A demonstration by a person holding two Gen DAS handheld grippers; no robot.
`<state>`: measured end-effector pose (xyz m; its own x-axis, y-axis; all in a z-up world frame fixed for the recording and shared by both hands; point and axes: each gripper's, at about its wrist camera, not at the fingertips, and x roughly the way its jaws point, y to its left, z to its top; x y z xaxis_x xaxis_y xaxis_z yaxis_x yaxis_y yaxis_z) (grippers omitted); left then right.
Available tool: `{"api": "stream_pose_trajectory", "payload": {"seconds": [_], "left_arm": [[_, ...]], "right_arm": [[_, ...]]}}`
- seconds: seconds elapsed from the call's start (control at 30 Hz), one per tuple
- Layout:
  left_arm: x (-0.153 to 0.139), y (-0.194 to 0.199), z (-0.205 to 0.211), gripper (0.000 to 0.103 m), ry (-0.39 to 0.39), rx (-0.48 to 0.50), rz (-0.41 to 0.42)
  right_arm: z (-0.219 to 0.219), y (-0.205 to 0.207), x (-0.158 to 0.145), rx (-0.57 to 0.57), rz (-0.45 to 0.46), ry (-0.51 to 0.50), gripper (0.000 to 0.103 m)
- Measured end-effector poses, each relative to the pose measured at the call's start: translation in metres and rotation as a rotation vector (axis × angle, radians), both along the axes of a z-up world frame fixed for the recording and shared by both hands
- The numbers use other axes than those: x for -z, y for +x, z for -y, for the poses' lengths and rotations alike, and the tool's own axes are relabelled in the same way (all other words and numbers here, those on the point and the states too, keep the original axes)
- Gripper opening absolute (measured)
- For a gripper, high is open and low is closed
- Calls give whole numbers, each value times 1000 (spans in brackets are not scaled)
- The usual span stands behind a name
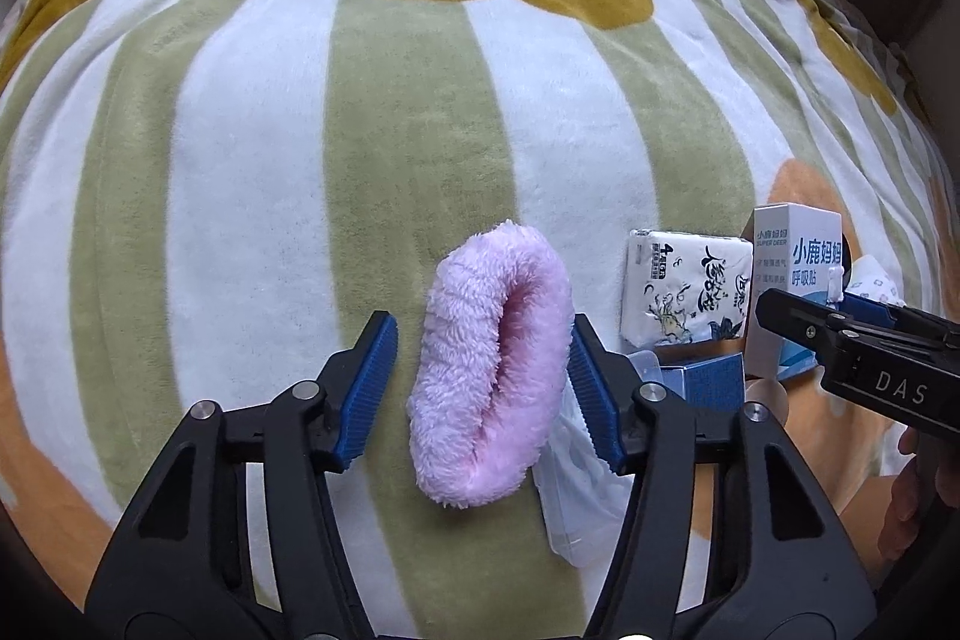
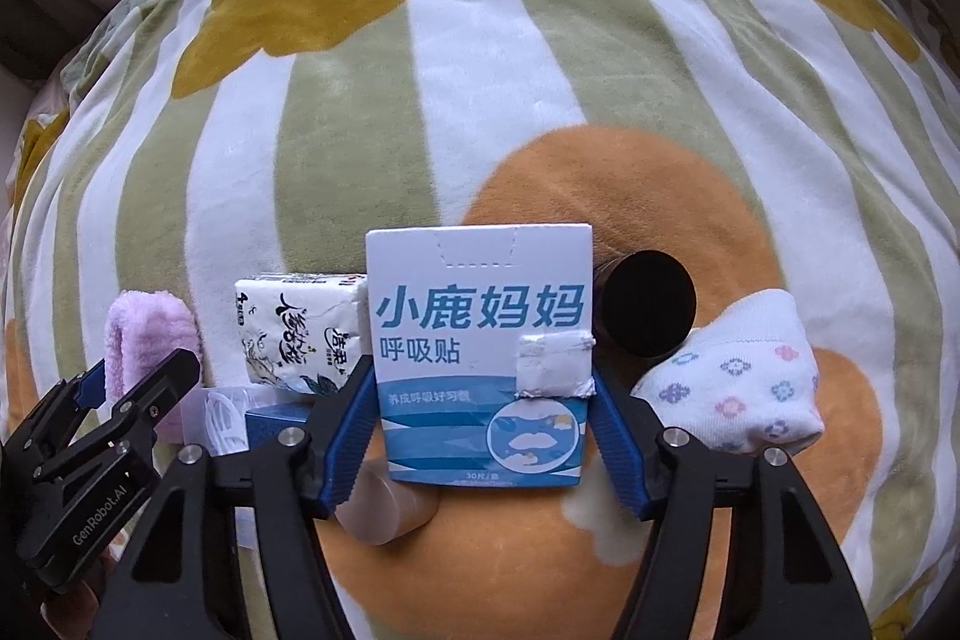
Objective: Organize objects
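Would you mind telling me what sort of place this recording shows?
Probably a bedroom or living room at home: a plush striped flower-print blanket covers the soft surface, with a tissue pack, a patterned sock and a pink fluffy scrunchie lying on it.
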<state>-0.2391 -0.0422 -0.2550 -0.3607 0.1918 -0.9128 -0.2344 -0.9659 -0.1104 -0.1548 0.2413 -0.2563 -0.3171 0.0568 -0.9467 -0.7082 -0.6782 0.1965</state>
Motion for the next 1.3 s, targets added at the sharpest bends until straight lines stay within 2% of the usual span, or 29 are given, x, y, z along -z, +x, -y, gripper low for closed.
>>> {"api": "stream_pose_trajectory", "payload": {"seconds": [0.23, 0.37, 0.6, 0.7, 1.0, 1.3], "left_arm": [[1, 0, 4, 35, 24, 9, -4], [-4, 2, 7, 31, 38, 1, -13], [-25, 6, 12, 31, 52, 5, -50], [-41, 11, 13, 31, 59, 8, -74], [-105, 45, 9, 31, 90, -3, -161], [-168, 123, 2, 31, 100, -40, -204]], "right_arm": [[3, -1, -3, 9, 4, 10, 62], [7, 1, -8, 15, -9, 9, 62], [10, 0, -25, 12, -42, 31, 62], [5, 2, -34, 9, -66, 45, 62], [5, 19, -97, -56, -140, 112, 62], [31, 72, -158, -184, -194, 163, 62]]}}
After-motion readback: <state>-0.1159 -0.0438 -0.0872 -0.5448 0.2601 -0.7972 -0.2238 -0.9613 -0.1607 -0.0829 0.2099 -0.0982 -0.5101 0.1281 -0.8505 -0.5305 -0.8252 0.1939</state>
